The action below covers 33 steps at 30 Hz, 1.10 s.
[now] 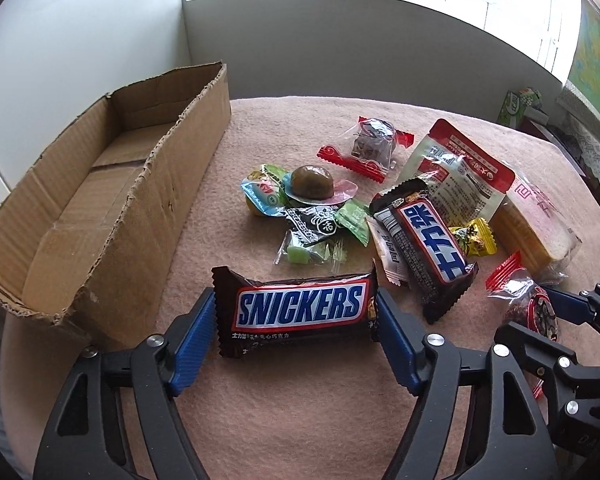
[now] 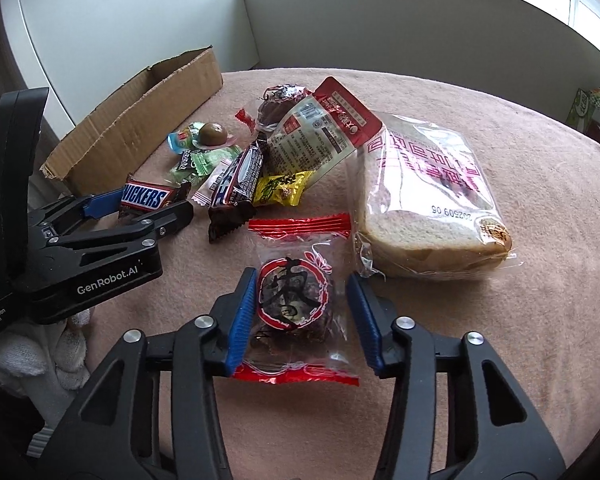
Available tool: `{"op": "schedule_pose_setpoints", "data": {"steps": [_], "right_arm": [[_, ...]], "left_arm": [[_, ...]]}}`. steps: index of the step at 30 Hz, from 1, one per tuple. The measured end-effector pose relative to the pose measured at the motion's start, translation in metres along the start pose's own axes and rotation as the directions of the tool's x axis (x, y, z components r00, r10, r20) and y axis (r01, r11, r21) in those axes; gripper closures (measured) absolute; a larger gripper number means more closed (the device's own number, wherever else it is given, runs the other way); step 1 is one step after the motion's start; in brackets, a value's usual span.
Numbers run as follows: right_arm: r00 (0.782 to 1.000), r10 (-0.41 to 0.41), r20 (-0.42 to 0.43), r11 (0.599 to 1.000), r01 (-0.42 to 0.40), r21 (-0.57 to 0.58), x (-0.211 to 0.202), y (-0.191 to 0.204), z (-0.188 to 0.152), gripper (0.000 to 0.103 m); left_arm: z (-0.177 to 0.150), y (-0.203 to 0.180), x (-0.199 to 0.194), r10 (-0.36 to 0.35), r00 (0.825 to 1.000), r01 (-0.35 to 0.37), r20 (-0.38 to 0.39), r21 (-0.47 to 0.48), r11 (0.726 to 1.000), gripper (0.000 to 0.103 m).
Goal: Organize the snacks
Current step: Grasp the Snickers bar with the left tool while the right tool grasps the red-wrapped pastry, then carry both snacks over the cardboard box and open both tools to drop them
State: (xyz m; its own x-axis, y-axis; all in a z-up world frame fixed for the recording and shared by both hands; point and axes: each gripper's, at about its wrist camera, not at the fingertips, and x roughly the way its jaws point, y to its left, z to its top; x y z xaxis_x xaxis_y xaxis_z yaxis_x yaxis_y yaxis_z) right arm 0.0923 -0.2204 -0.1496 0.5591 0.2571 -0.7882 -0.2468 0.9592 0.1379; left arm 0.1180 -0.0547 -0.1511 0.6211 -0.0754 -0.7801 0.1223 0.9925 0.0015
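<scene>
A brown Snickers bar [image 1: 300, 308] lies crosswise on the pink cloth, and my left gripper [image 1: 295, 295] is shut on it, one blue pad pressing each crimped end. In the right wrist view this bar [image 2: 146, 197] shows between the same fingers. A clear packet with red ends and a dark round sweet [image 2: 296, 300] sits between the pads of my right gripper [image 2: 302, 276], which is shut on its sides. The open cardboard box [image 1: 112, 216] stands to the left with nothing visible inside it.
Loose snacks are piled mid-table: a second Snickers [image 1: 428, 240], a red-and-white pouch [image 1: 460, 176], a yellow candy [image 1: 474, 236], green candies [image 1: 316, 252], a brown egg pack [image 1: 312, 186], and bagged bread [image 2: 432, 200]. A gloved hand [image 2: 40, 356] holds the left gripper.
</scene>
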Motion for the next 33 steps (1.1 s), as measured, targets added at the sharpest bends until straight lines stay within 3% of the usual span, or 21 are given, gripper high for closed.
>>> {"op": "schedule_pose_setpoints", "data": {"steps": [9,22,33], "right_arm": [[1.0,0.006,0.01,1.0,-0.006,0.0,-0.013,-0.001,-0.009,0.066],[0.999,0.01,0.04,1.0,-0.011,0.008,-0.03,0.002,-0.015,0.066],[0.992,0.052,0.116,0.999,-0.05,-0.023,-0.058,0.02,0.012,0.066]], "left_arm": [[-0.005,0.001,-0.01,-0.028,1.0,0.028,0.001,-0.019,0.999,0.045],[-0.015,0.011,-0.032,-0.123,0.992,0.124,0.011,-0.095,0.988,0.048],[-0.003,0.021,-0.085,-0.131,0.983,0.142,0.13,-0.086,0.986,0.048]]}}
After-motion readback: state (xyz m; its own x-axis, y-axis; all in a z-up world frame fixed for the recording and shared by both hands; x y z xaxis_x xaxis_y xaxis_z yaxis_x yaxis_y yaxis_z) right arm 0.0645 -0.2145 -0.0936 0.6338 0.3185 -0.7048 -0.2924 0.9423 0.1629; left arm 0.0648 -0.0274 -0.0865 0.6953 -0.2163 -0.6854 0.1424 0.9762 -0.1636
